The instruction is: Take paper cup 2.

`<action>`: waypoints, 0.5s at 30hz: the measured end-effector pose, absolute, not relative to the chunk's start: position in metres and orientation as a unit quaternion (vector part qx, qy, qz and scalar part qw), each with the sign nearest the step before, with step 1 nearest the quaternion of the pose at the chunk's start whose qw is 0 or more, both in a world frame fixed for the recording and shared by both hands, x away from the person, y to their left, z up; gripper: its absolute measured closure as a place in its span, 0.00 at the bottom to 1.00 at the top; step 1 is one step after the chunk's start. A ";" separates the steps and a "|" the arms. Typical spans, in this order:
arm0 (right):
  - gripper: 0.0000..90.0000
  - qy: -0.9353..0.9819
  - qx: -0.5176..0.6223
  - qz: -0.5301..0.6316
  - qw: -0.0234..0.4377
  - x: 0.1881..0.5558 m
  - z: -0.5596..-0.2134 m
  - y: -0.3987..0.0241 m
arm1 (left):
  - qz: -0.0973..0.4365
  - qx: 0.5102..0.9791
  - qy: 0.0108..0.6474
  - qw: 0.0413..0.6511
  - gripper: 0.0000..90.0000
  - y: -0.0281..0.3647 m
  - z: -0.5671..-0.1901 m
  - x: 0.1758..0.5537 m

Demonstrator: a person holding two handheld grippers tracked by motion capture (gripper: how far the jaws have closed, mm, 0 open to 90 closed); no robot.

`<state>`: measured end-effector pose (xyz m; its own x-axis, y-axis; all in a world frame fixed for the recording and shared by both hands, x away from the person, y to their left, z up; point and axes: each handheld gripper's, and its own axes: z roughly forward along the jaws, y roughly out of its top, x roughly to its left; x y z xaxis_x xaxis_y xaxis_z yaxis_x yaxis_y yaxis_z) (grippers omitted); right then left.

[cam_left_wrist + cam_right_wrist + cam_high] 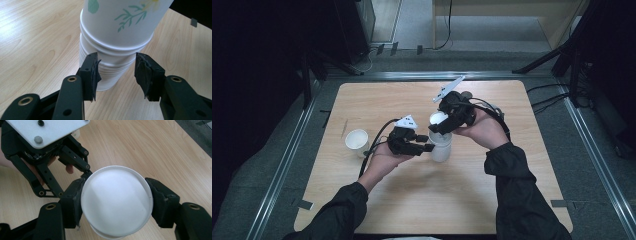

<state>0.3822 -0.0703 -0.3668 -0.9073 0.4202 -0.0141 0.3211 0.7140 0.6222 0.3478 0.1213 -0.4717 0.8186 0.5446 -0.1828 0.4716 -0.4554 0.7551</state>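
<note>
While the left claw (428, 143) pinches the ribbed stack of cups (107, 72) standing near the middle of the worktop (412, 205), the right claw (116, 200) clamps the top cup (116, 200) nested in it; 1 separate cup (357, 140) stands apart.

Black grippers (424, 142) with brass-ringed screw holes, frayed fingers (95, 75), apparently rubber-padded, grey plates, dark sleeves (517, 185).

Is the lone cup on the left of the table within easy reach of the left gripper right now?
Probably yes, but not immediately. The lone cup stands apart on bare table beside the left gripper, nothing between. That gripper is clamped on the cup stack, so it must let go first.
</note>
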 end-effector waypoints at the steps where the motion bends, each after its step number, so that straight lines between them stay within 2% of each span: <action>1: 0.40 0.920 0.204 0.329 0.068 0.383 -0.365 -0.071 | 0.041 0.855 0.295 0.424 0.60 0.121 -0.473 0.348; 11: 0.39 0.917 0.207 0.334 0.065 0.384 -0.363 -0.076 | 0.037 0.846 0.297 0.441 0.60 0.125 -0.470 0.348; 15: 0.39 0.919 0.203 0.329 0.082 0.384 -0.363 -0.075 | 0.037 0.848 0.296 0.439 0.60 0.124 -0.471 0.348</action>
